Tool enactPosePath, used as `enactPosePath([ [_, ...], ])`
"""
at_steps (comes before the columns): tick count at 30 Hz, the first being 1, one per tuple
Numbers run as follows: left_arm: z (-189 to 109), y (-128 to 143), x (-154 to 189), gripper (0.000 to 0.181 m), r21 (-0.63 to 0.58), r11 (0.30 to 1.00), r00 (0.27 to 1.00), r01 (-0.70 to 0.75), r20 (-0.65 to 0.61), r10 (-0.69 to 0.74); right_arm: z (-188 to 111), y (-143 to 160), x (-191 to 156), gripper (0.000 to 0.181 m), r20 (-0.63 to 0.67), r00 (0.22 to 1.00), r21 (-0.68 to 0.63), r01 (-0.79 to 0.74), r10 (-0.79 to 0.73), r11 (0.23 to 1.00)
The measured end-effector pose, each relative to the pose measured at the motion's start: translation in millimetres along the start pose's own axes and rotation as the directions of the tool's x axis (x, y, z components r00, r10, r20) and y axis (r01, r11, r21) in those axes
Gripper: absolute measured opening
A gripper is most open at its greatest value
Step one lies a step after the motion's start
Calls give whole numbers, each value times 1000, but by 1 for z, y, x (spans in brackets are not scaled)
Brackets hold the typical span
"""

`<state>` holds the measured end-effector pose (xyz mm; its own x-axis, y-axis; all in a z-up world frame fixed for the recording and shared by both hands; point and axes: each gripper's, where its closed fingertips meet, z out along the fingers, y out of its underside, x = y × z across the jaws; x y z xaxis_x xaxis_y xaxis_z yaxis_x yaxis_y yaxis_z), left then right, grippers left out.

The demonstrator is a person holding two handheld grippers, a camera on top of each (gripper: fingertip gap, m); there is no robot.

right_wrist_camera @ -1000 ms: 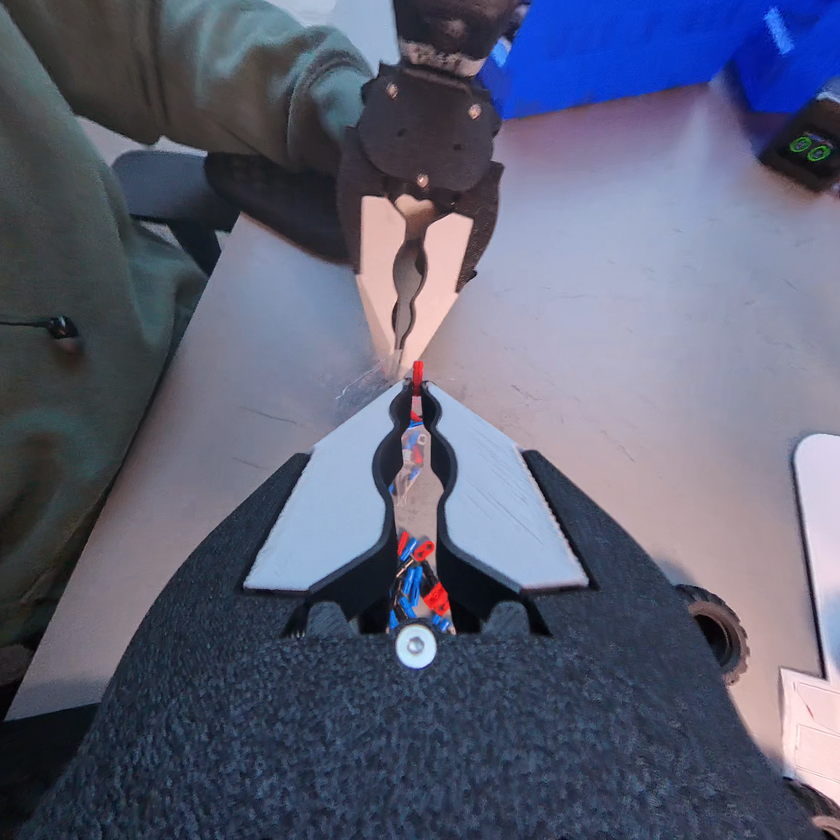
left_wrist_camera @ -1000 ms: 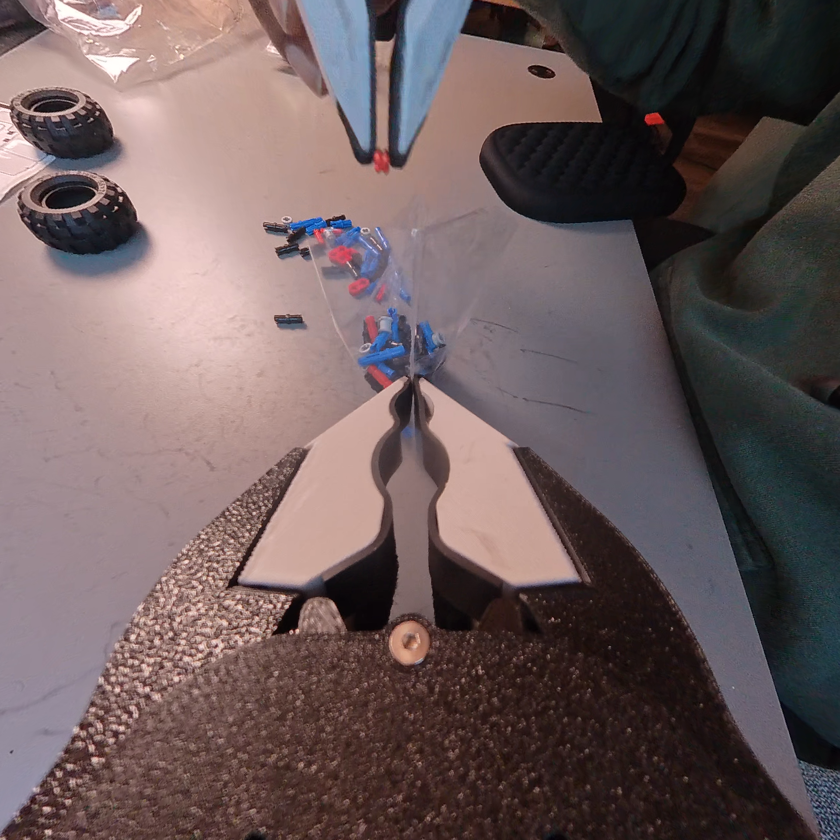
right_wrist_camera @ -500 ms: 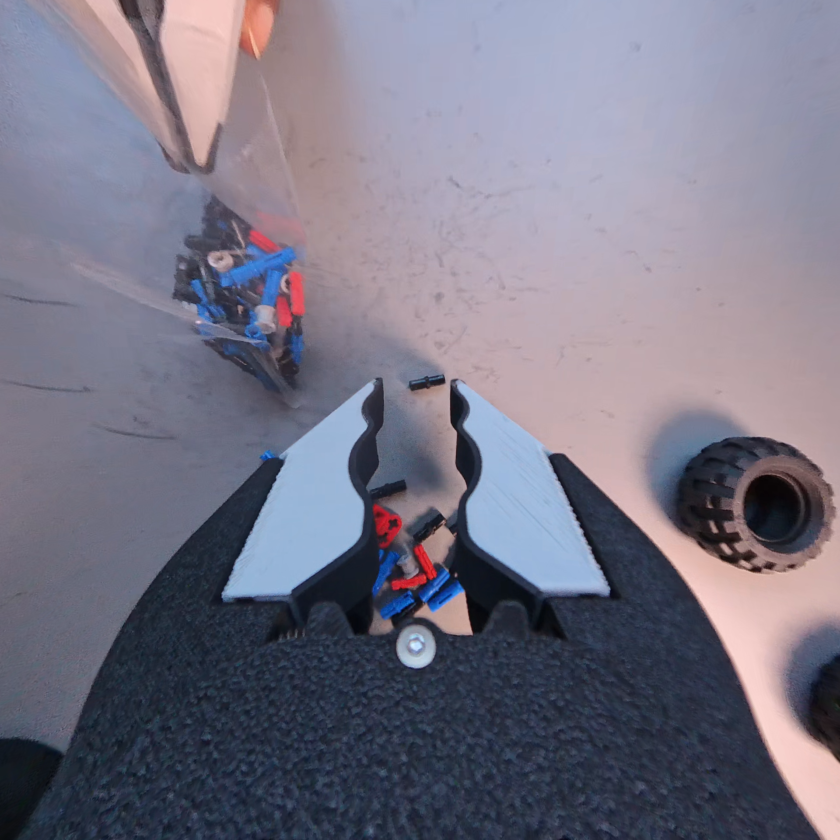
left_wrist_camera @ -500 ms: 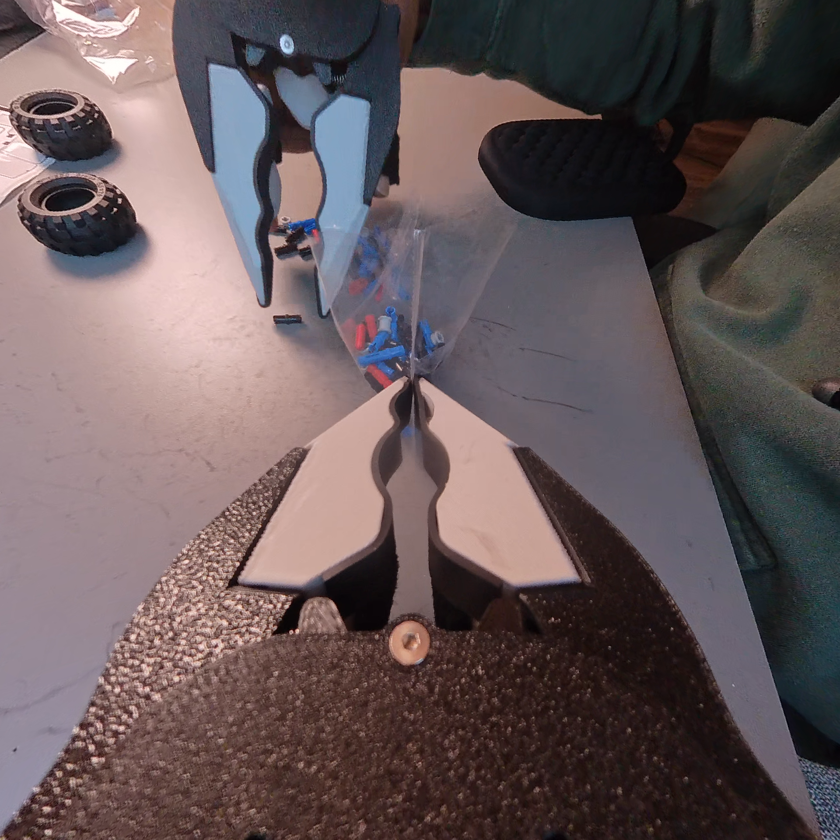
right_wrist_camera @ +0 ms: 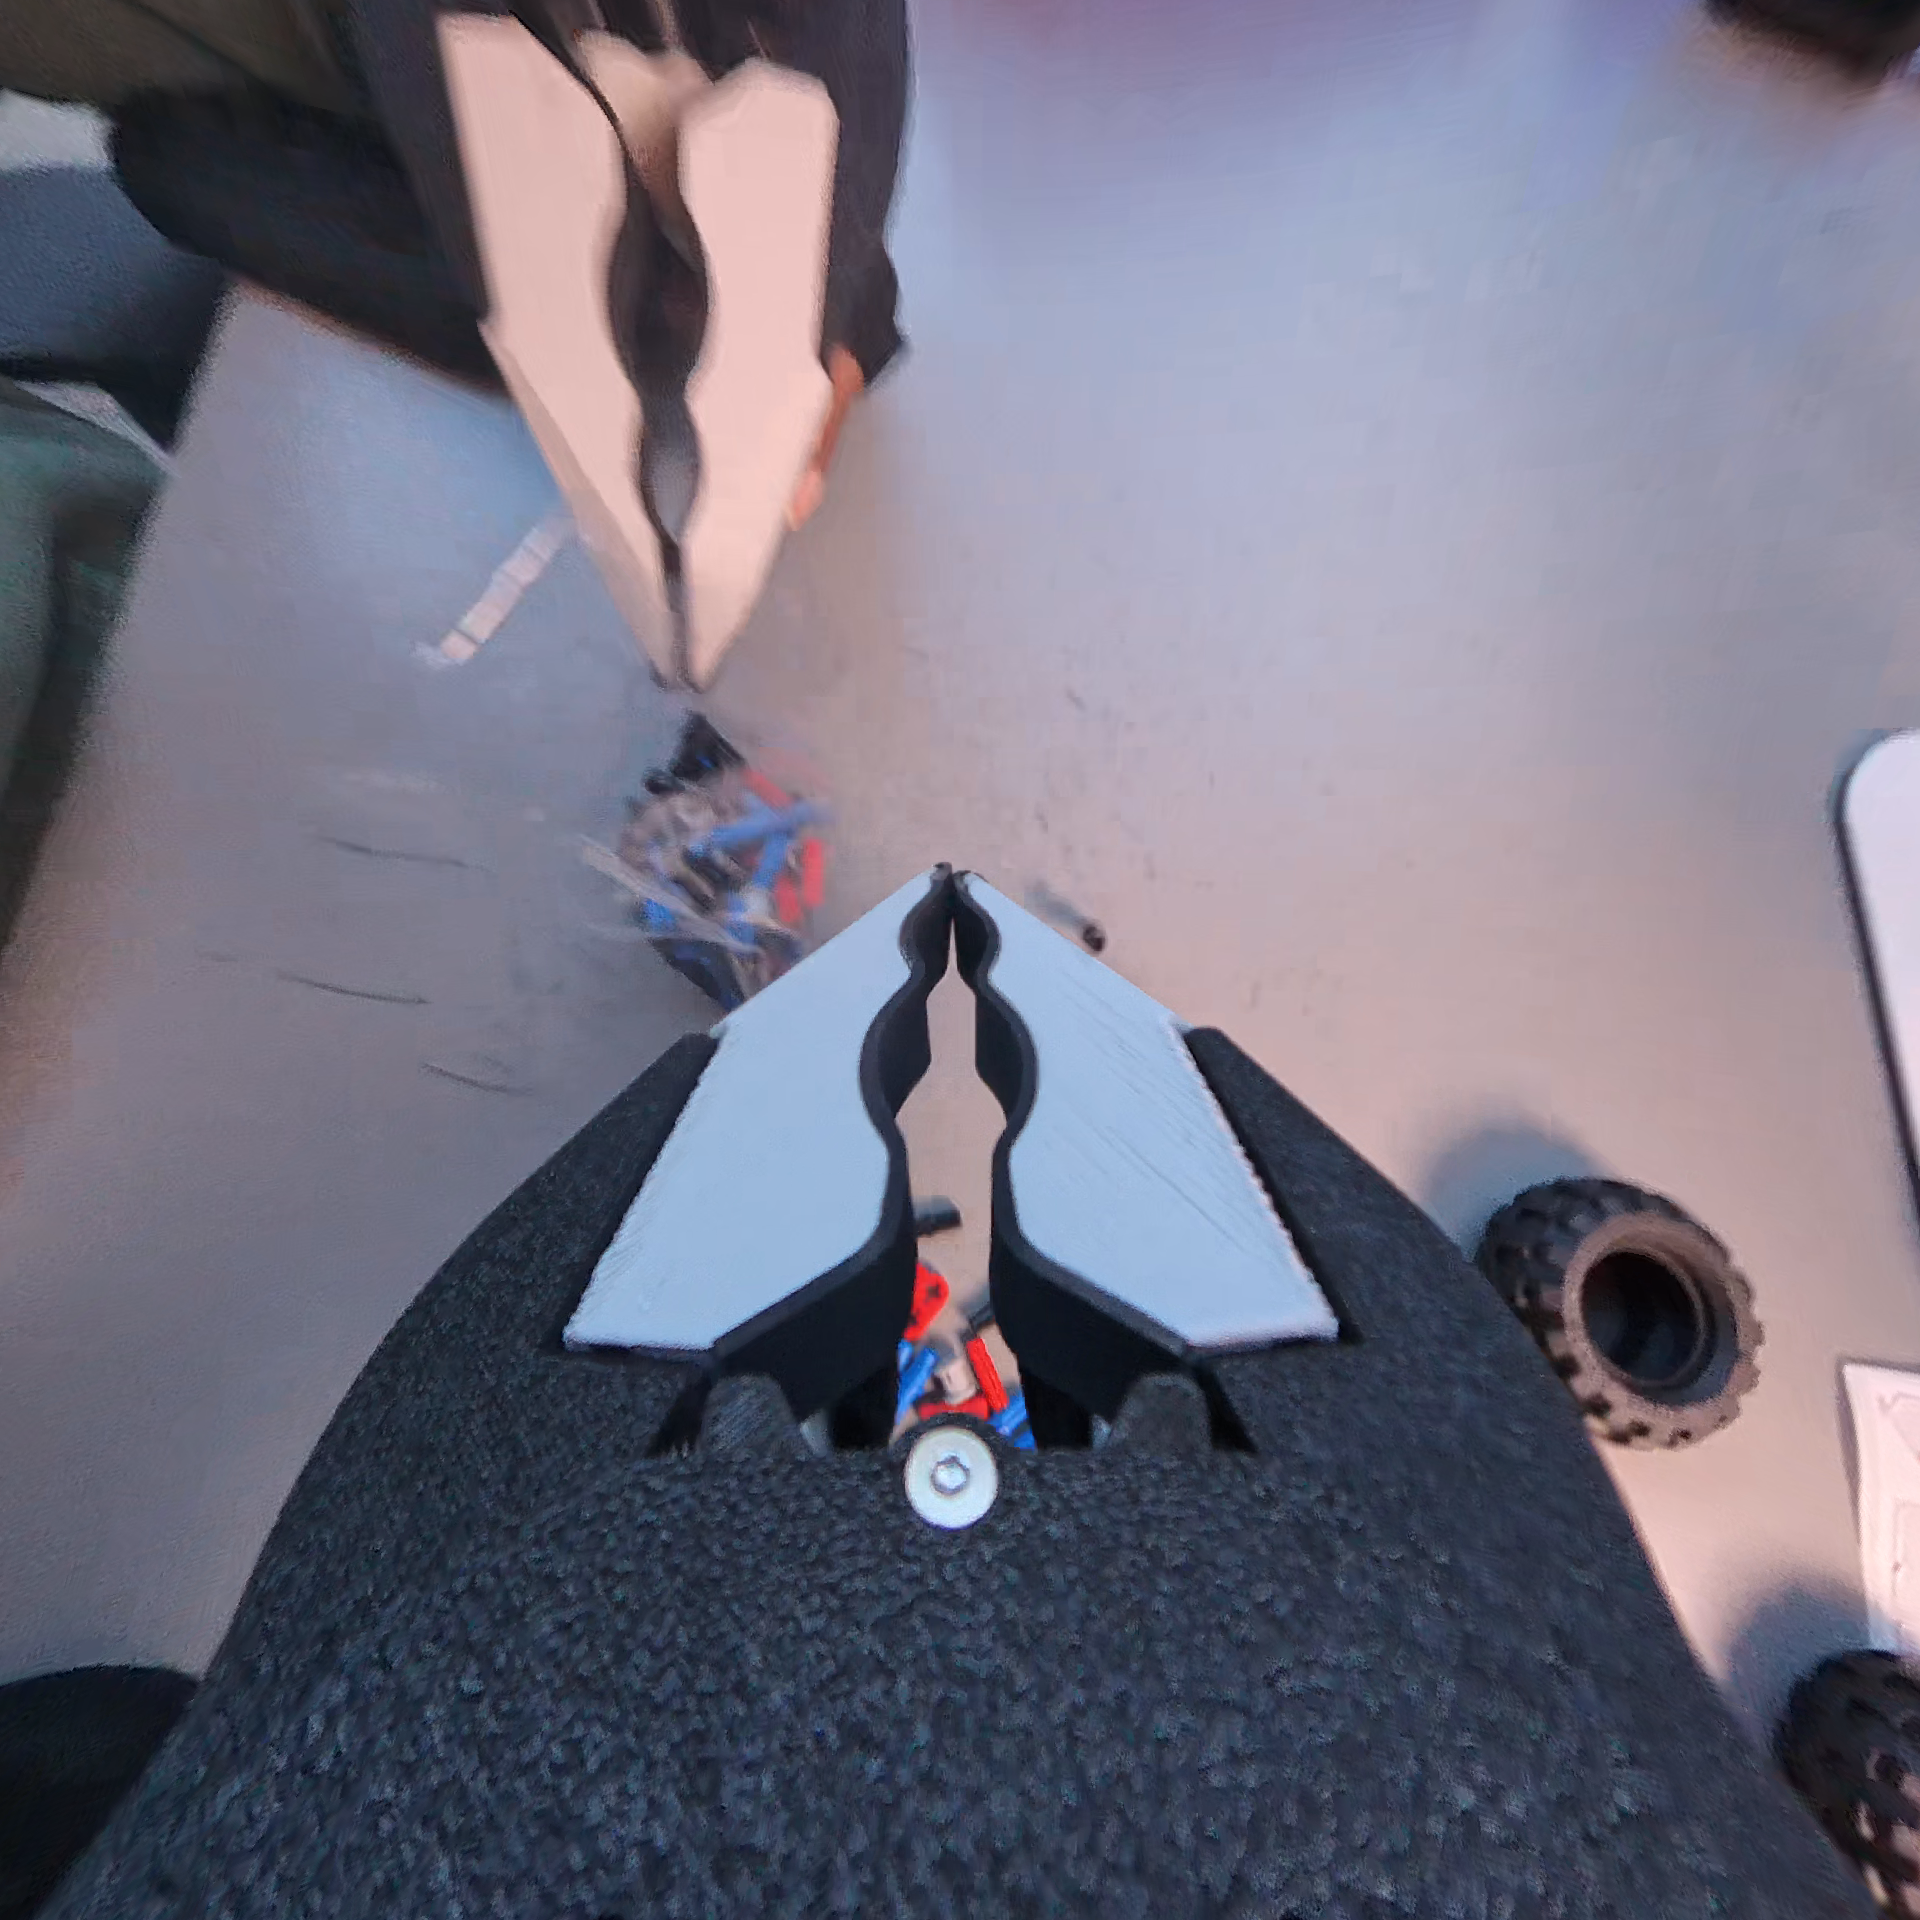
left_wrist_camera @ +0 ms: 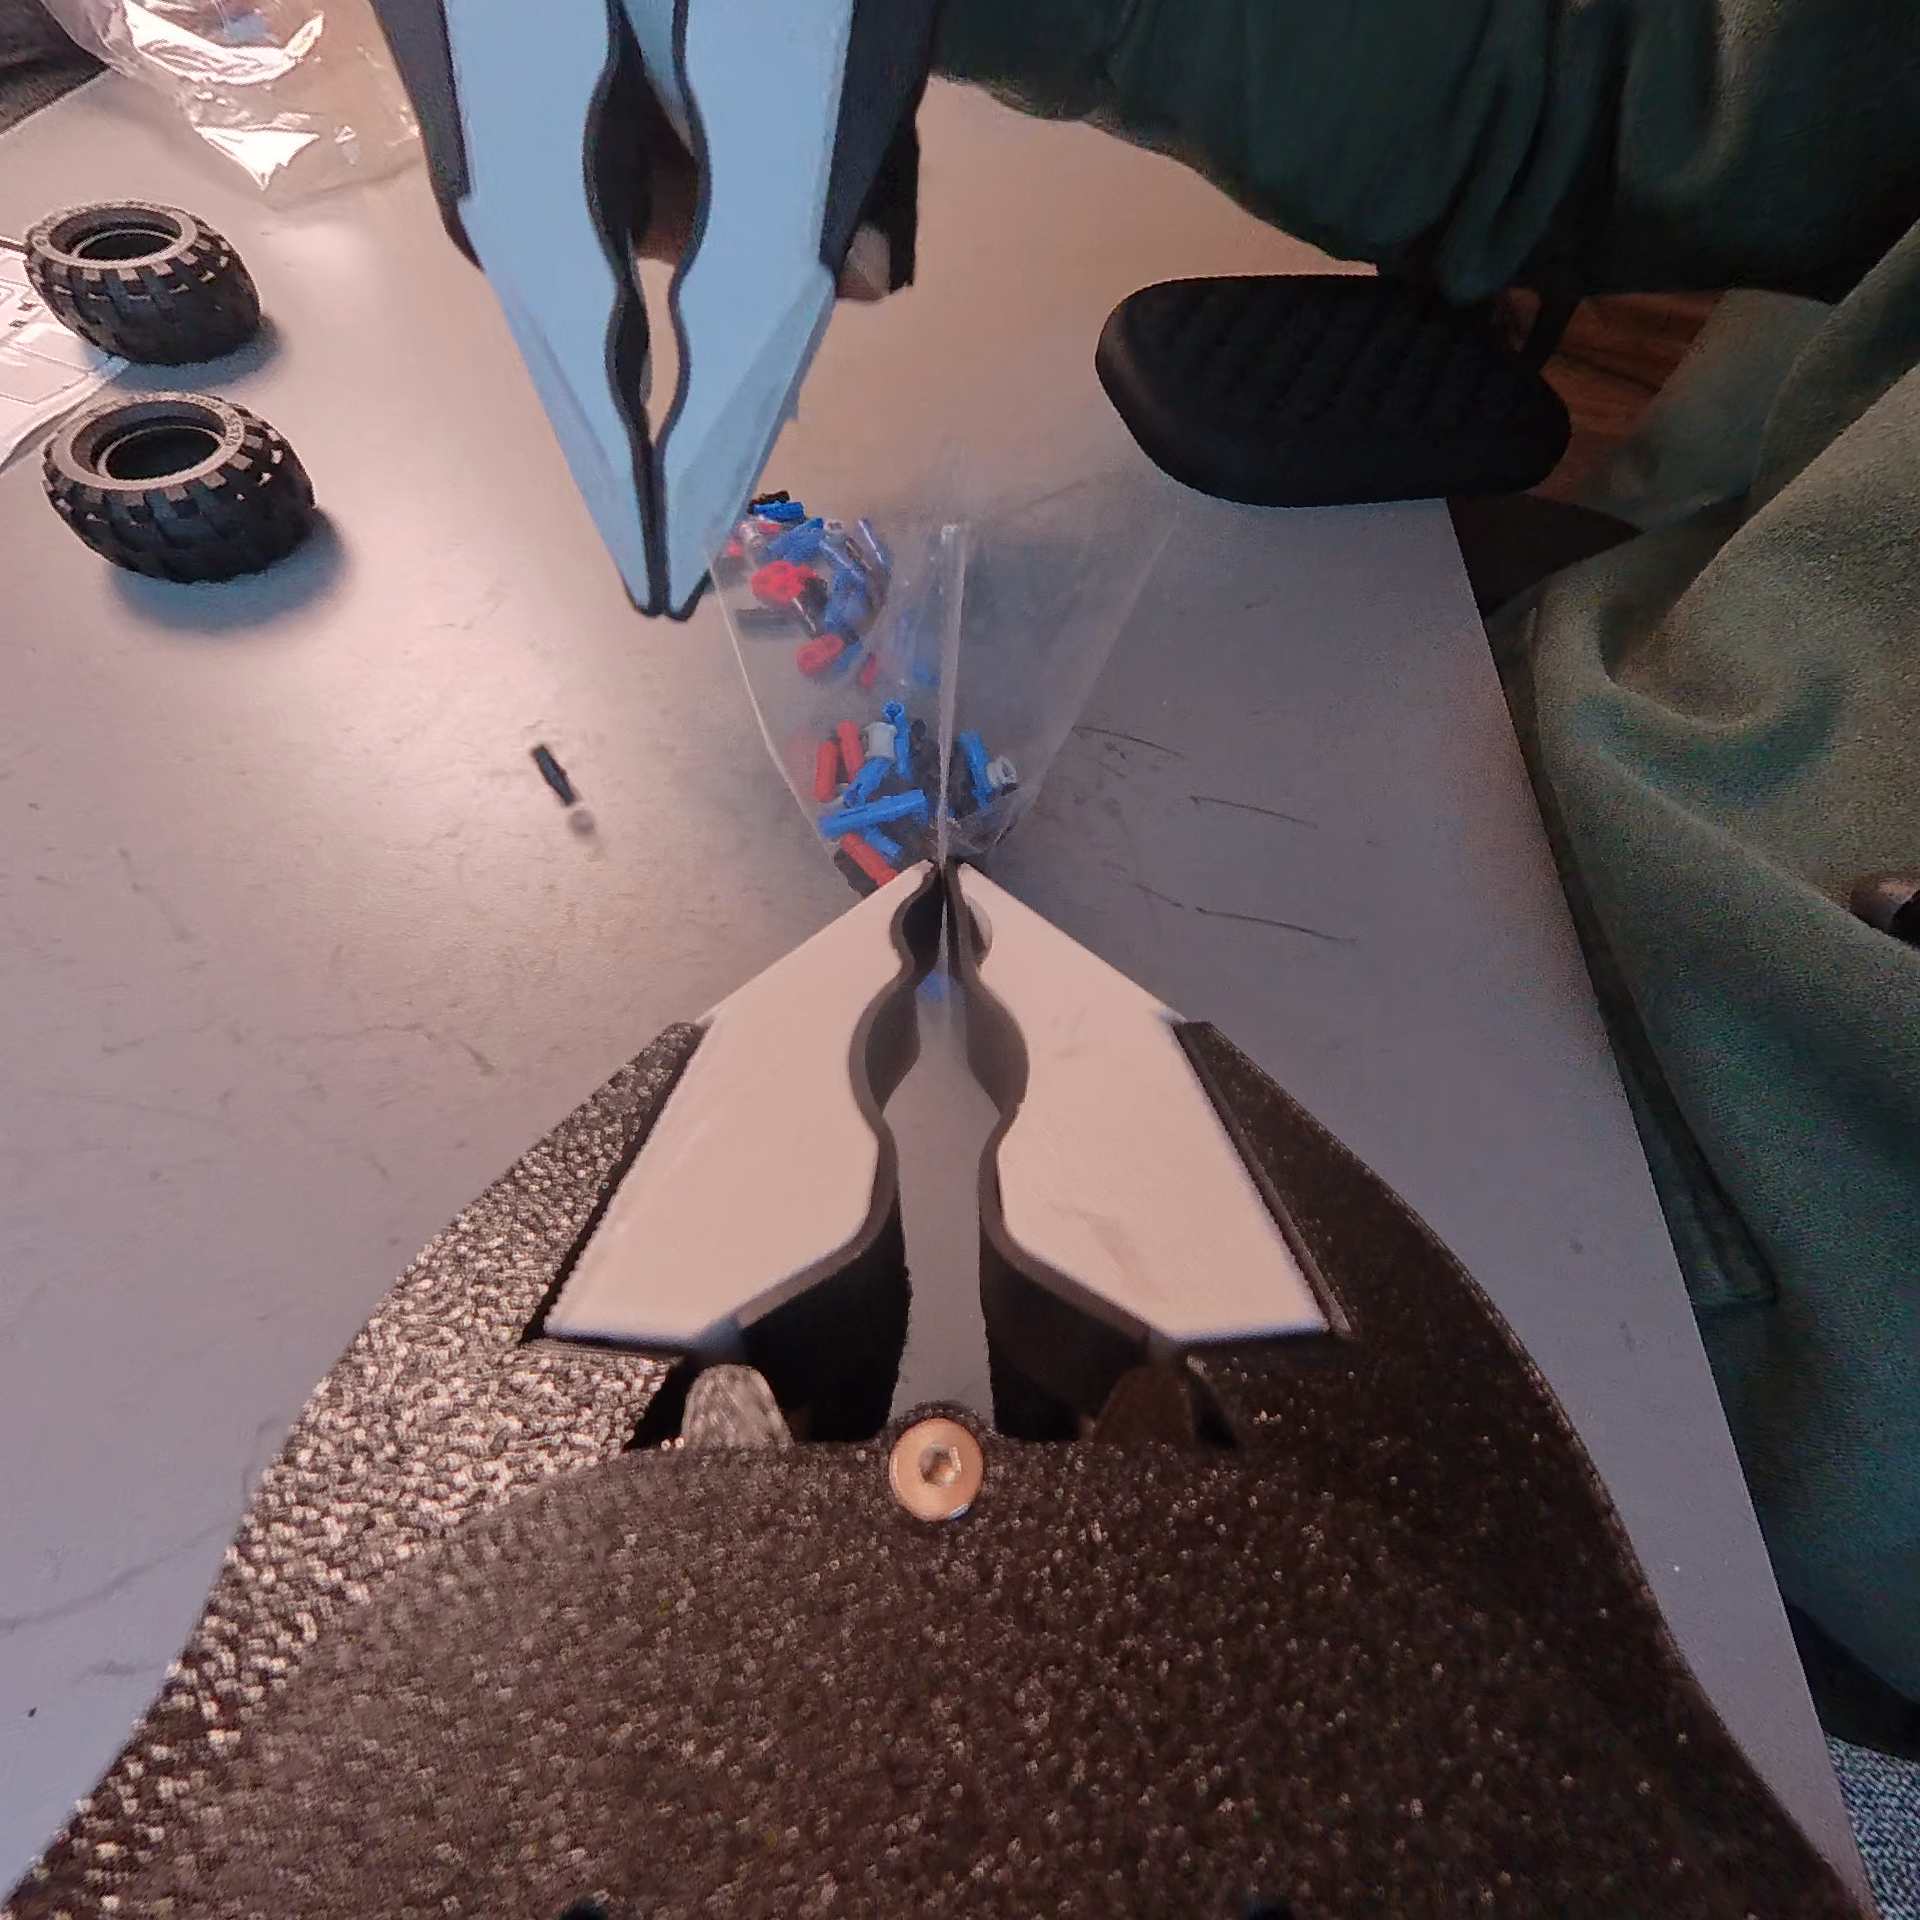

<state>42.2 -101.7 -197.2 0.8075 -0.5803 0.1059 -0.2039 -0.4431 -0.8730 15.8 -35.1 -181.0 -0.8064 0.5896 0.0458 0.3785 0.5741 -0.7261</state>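
My left gripper (left_wrist_camera: 943,873) is shut on the corner of a clear plastic bag (left_wrist_camera: 935,665) holding small blue, red and black pins, just above the grey table (left_wrist_camera: 312,1039). My right gripper (right_wrist_camera: 948,878) is shut, with nothing clearly between its tips; in the left wrist view (left_wrist_camera: 660,608) it points down just left of the bag. A single black pin (left_wrist_camera: 554,774) is left of the bag, apart from both grippers; it also shows in the right wrist view (right_wrist_camera: 1070,920). A pile of loose pins (left_wrist_camera: 800,582) lies behind the bag, under my right gripper (right_wrist_camera: 951,1351).
Two black toy tyres (left_wrist_camera: 140,281) (left_wrist_camera: 177,483) sit at the far left, with crumpled clear plastic (left_wrist_camera: 239,94) behind them. A black chair armrest (left_wrist_camera: 1330,390) and a person's green sleeve (left_wrist_camera: 1455,125) are past the table's right edge. White paper (right_wrist_camera: 1881,1507) lies by a tyre (right_wrist_camera: 1626,1314). The tips of one gripper are about 8 cm away from the tips of the other.
My right gripper held a red pin a second ago, then opened over the lone black pin, and is now shut and raised. The black pin has shifted left. My left gripper stayed put.
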Motion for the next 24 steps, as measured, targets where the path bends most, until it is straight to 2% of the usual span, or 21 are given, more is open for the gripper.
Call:
enactPosePath([
  [3, 0, 0, 0, 0, 1, 1000, 1000, 2, -1, -2, -17, -34, -20, 0, 48, 997, 99, 57, -62, 994],
  [5, 0, 0, 0, 0, 1, 1000, 1000, 2, -2, -2, -20, -43, -25, 0, 34, 995, 98, 88, -92, 991],
  [7, 0, 0, 0, 0, 0, 1000, 1000, 0, -1, 0, -16, -38, -16, 0, -17, 993, 46, 119, -118, 992],
  [10, 0, 0, 0, 0, -2, 1000, 1000, -3, 1, 3, -8, -24, 2, 1, -50, 996, 2, 75, -75, 997],
  [16, 0, 0, 0, 0, -1, 1000, 1000, -1, 0, 1, 10, 29, 36, 20, -98, 995, -150, 1, -16, 989],
  [20, 0, 0, 0, 0, 1, 1000, 1000, 2, -2, -2, 23, 48, 37, 20, -66, 997, -174, -59, 49, 983],
  [24, 0, 0, 0, 0, 1, 1000, 1000, 3, -3, -3, 31, 54, 35, 14, -51, 997, -182, -72, 64, 981],
])
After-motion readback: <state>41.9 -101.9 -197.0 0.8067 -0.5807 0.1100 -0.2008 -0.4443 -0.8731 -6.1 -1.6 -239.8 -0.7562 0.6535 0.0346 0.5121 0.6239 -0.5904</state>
